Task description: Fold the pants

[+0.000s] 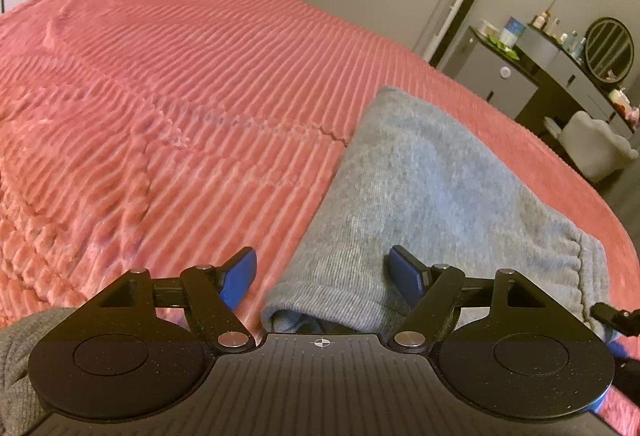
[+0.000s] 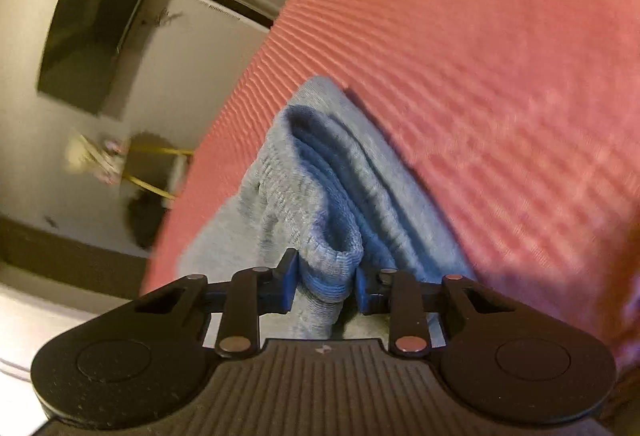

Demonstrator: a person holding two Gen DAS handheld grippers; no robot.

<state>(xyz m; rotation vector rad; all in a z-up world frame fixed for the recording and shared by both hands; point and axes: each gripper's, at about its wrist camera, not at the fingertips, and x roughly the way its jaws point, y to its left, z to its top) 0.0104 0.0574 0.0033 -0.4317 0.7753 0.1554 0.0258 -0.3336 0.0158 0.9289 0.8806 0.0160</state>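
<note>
Right gripper [image 2: 326, 286] is pinched on the ribbed waistband of the grey pants [image 2: 320, 187], which lie folded near the edge of the pink bedspread [image 2: 500, 75]. Left gripper [image 1: 322, 272] hangs wide open over the near fold, holding nothing. Best bet: lower and close the left on that edge so both corners travel level.

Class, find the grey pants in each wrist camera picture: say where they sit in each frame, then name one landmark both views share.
Left wrist view: the grey pants fill the lower right, lying on the bedspread, with the open left gripper at their near folded edge.
Right wrist view: the pants sit at centre, a ribbed edge pinched in the right gripper.
Shared landmark: the pink ribbed bedspread.
</note>
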